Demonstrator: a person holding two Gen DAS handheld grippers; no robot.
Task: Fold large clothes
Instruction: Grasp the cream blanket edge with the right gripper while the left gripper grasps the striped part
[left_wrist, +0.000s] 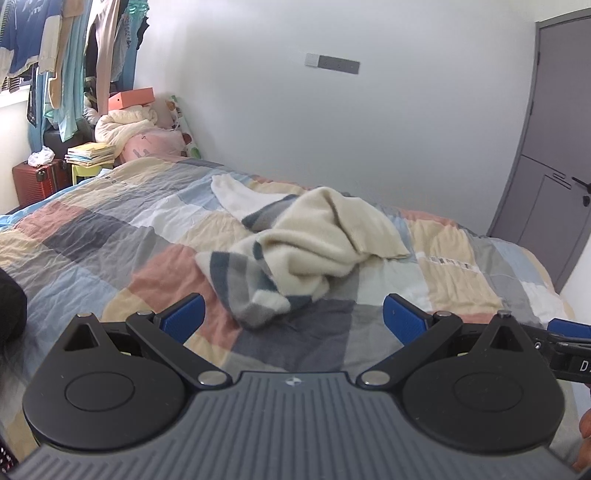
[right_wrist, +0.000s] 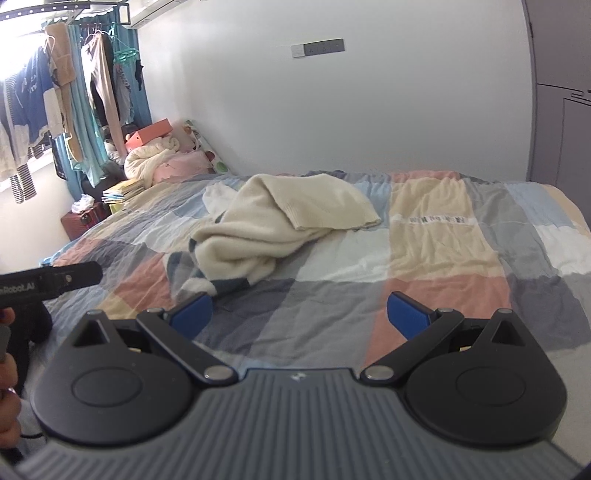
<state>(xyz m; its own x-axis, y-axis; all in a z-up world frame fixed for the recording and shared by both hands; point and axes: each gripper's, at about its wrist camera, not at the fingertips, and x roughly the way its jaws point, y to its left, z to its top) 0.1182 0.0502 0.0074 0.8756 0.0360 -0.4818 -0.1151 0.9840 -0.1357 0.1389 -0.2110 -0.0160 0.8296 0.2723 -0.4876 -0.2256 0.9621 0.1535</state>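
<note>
A bed (left_wrist: 92, 236) covered by a wrinkled patchwork quilt of peach, cream, grey and pale blue squares fills both views. One cream square carries a strip of dark printing, too blurred to read. A crumpled cream knitted sweater with navy and grey striped sleeves (left_wrist: 303, 243) lies in a heap mid-bed, at twelve o'clock from the left hand-held gripper (left_wrist: 293, 319) and at eleven o'clock from the right hand-held gripper (right_wrist: 301, 314). Each black gripper with blue pads is spread wide and empty, above the quilt, clear of the sweater. In the right view, the other tool at nine o'clock shows white lettering ending "Robot.AI". A rail of hanging clothes (right_wrist: 55, 92) sits at ten o'clock.
</note>
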